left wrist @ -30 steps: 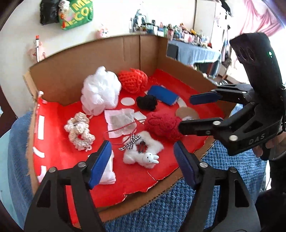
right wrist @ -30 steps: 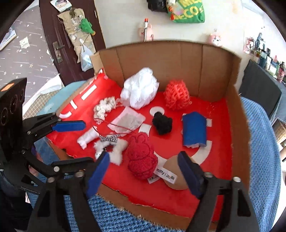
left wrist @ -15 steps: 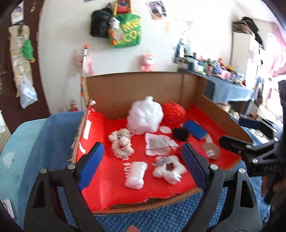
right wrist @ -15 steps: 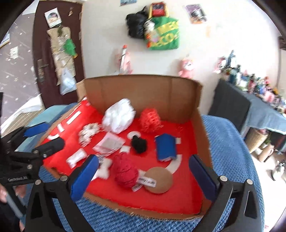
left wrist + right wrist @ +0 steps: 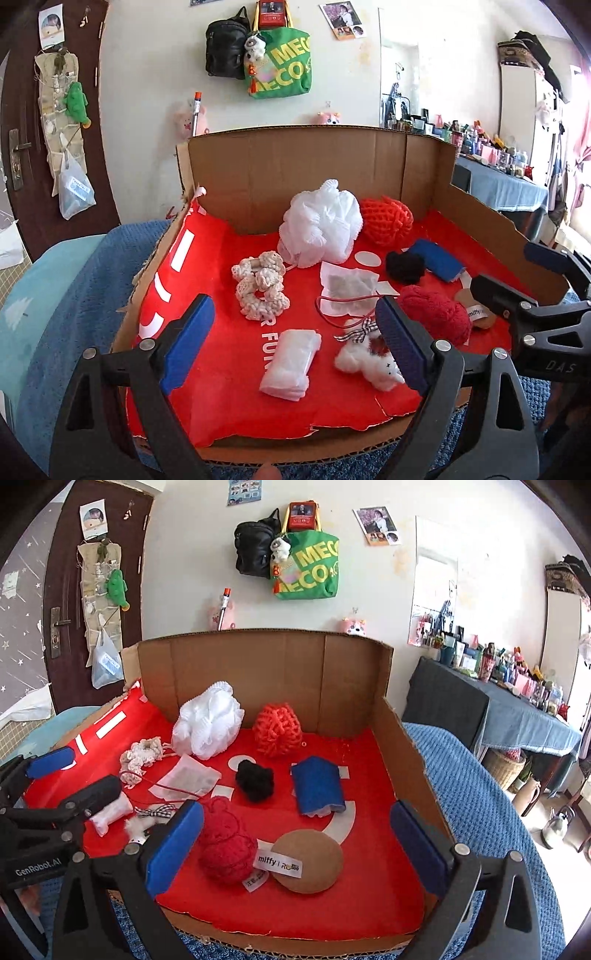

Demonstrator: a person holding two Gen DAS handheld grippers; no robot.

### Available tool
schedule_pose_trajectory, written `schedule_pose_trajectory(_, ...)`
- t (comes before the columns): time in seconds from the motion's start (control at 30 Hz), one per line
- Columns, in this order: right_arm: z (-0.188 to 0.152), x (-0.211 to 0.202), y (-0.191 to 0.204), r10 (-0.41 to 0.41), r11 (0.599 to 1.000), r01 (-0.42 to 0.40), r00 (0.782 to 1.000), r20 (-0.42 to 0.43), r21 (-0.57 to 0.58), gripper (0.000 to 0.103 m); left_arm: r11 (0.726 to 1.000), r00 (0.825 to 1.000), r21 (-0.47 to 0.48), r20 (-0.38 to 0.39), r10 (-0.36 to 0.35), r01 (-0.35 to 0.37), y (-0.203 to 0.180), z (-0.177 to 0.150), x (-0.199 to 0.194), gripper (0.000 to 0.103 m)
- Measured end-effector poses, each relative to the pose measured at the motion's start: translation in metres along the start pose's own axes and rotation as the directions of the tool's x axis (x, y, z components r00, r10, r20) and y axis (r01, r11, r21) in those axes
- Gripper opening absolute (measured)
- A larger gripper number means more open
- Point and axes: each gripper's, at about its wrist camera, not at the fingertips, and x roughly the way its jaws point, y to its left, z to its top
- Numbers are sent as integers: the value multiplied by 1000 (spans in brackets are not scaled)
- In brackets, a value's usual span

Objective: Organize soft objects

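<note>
Both grippers have pulled back and up from the cardboard tray (image 5: 391, 738) since a second ago; they were low over the red liner, now they hang at the near edge with the wall behind in view. Left gripper (image 5: 295, 347) has its jaws spread wide, nothing between them. Right gripper (image 5: 295, 845) is the same, spread and empty.

Soft items all sit loose on the liner:
- white mesh pouf (image 5: 319, 229) and orange net ball (image 5: 386, 221) at the back wall, touching
- cream crochet scrunchies (image 5: 260, 288) left of centre
- folded white cloth (image 5: 291, 365) and white plush bunny (image 5: 369, 363) near the front
- red knit ball (image 5: 225, 843) just beside the tan round pad (image 5: 308, 860)
- black pom (image 5: 255, 779) and blue folded cloth (image 5: 319, 786) mid-right

Looks like nothing is sorted yet. For the next pick, I'd come straight down on one item and pinch through its bulk, not a loose loop. The red cord near the bunny could snag.
</note>
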Motion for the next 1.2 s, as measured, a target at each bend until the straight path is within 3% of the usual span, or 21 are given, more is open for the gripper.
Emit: schedule_pose_trajectory(1.2, -4, 7, -1, 1, 1000, 0, 1000, -31, 15, 103, 1000, 999, -13, -37, 19, -20, 4, -4, 7, 90)
